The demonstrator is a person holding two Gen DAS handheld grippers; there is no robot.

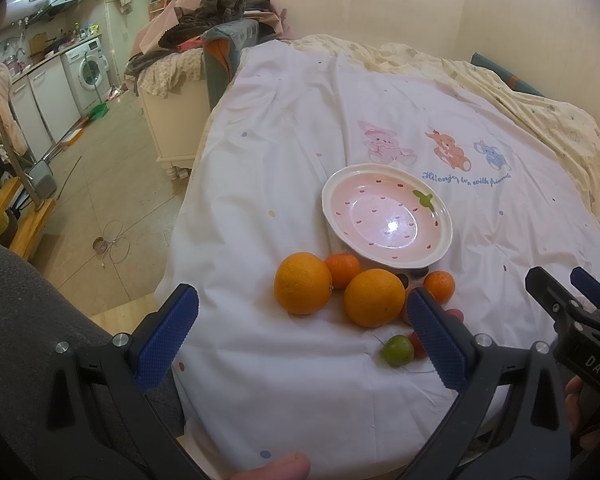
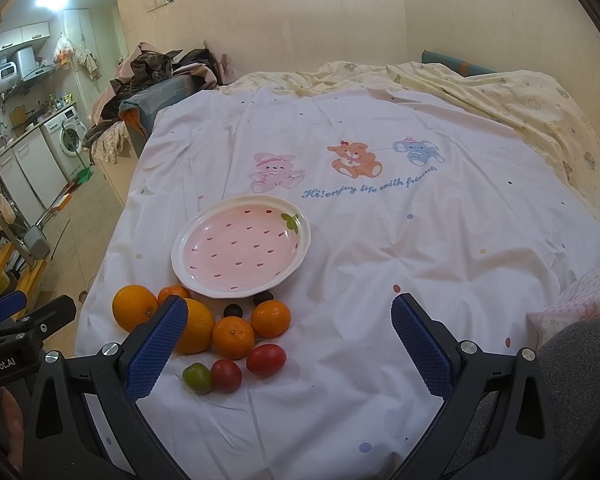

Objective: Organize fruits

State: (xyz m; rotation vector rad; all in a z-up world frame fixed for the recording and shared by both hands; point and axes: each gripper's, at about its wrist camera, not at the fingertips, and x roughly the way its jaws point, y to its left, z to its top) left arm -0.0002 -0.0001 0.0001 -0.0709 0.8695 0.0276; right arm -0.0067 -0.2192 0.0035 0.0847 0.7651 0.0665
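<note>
Left gripper (image 1: 302, 334) and right gripper (image 2: 290, 346) both hovering wide open, gripping nothing; oranges (image 2: 135, 307) lying against plate (image 2: 304, 240) near bed's front-left edge.

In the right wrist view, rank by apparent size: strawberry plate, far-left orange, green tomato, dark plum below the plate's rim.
1. strawberry plate
2. far-left orange
3. green tomato
4. dark plum

The tomato lies nearer the camera, so the last two are unsure.

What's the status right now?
Left gripper and right gripper open, empty. Plate empty; fruits beside it on sheet. Nothing in the way.
</note>
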